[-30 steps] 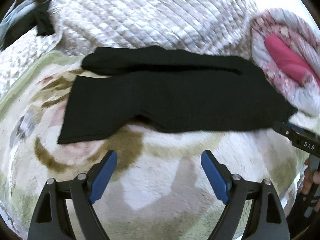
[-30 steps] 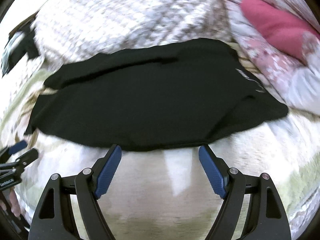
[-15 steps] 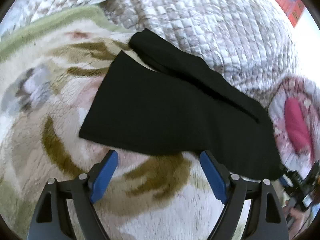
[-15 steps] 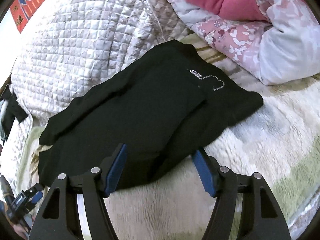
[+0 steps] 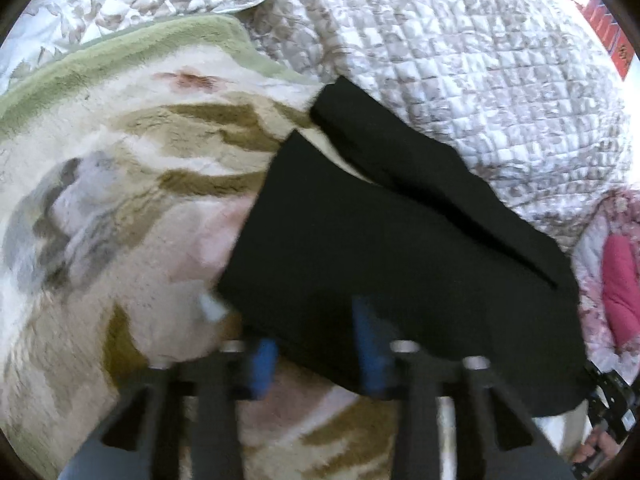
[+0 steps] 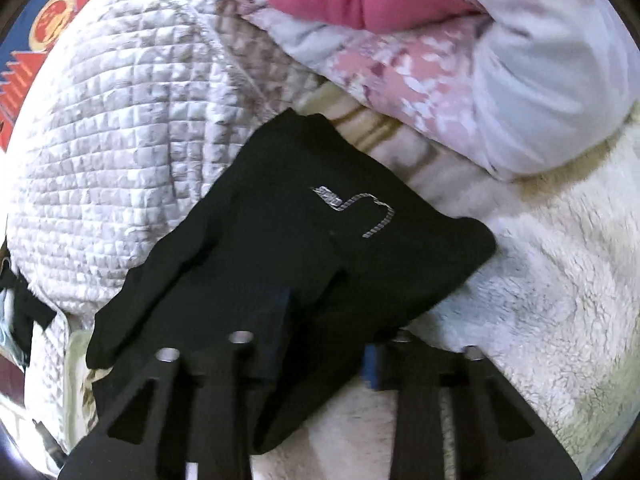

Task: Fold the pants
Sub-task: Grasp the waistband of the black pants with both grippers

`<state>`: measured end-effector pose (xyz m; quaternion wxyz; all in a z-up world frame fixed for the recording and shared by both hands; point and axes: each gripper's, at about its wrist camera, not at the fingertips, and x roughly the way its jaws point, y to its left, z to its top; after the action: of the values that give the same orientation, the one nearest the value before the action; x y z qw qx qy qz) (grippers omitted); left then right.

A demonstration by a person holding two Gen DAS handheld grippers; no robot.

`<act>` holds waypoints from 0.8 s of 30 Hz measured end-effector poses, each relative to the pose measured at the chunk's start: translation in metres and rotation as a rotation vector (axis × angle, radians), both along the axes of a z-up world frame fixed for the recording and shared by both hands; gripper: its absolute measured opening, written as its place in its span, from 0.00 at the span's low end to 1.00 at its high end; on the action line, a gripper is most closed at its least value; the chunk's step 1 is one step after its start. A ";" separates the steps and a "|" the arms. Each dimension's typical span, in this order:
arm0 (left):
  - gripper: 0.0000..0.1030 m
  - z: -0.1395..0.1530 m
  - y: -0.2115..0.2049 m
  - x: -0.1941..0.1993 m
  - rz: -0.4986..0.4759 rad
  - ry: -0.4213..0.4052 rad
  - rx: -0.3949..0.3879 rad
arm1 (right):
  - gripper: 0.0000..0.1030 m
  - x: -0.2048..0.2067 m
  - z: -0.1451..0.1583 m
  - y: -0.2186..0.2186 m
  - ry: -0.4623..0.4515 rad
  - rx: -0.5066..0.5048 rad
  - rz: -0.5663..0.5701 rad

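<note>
Closing on the near edge of the black pants (image 5: 400, 248), the left gripper (image 5: 316, 344) has just been narrowing its blue fingers (image 5: 262, 364), and in the left wrist view the hem end of the near leg lies between them. The picture is blurred, so whether the pads already press the cloth cannot be told. The pants lie spread on a plush patterned blanket (image 5: 120, 200) on the bed, with the far leg running up against a grey quilted cover (image 5: 440, 60). At the lower right edge the other tool and the person's hand (image 5: 592, 444) show beside the waist end.

Through the right wrist view, the right gripper (image 6: 324, 332) has also just been closing, and the waist end of the pants (image 6: 280, 220), with its small stitched logo (image 6: 352, 208), bunches up between and over the fingers (image 6: 280, 320). The cloth appears pinched there. A pink floral duvet (image 6: 420, 52) lies well behind.

To do this grasp well, I judge both fingers should bite the whole thickness of the near edge, not the plush blanket beneath. Both ends should then lift together, keeping the edge taut, and carry over so the near leg lands square on the far one. A shallow grip risks the fabric slipping out.
</note>
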<state>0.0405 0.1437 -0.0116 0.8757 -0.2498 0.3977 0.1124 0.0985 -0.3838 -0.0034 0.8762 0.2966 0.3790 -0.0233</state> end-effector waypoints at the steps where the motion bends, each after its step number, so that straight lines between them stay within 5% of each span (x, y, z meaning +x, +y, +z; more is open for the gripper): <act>1: 0.07 -0.001 0.003 0.000 0.013 0.004 -0.001 | 0.16 -0.001 0.002 0.000 -0.004 -0.001 0.002; 3: 0.04 0.001 0.008 -0.003 0.030 -0.001 -0.009 | 0.07 -0.002 0.008 0.001 -0.021 -0.005 0.010; 14: 0.04 0.056 0.009 -0.053 0.014 -0.098 0.092 | 0.01 -0.052 0.051 -0.017 -0.060 0.004 0.045; 17: 0.04 0.057 0.017 -0.073 0.011 -0.099 0.051 | 0.01 -0.073 0.043 -0.030 -0.015 0.049 0.043; 24: 0.04 0.033 0.014 -0.110 0.001 -0.020 0.093 | 0.01 -0.102 0.027 -0.034 0.066 0.054 0.030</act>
<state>-0.0698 0.1576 0.0212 0.8902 -0.2099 0.3832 0.1288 -0.0034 -0.4182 0.0236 0.8552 0.3133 0.4129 -0.0097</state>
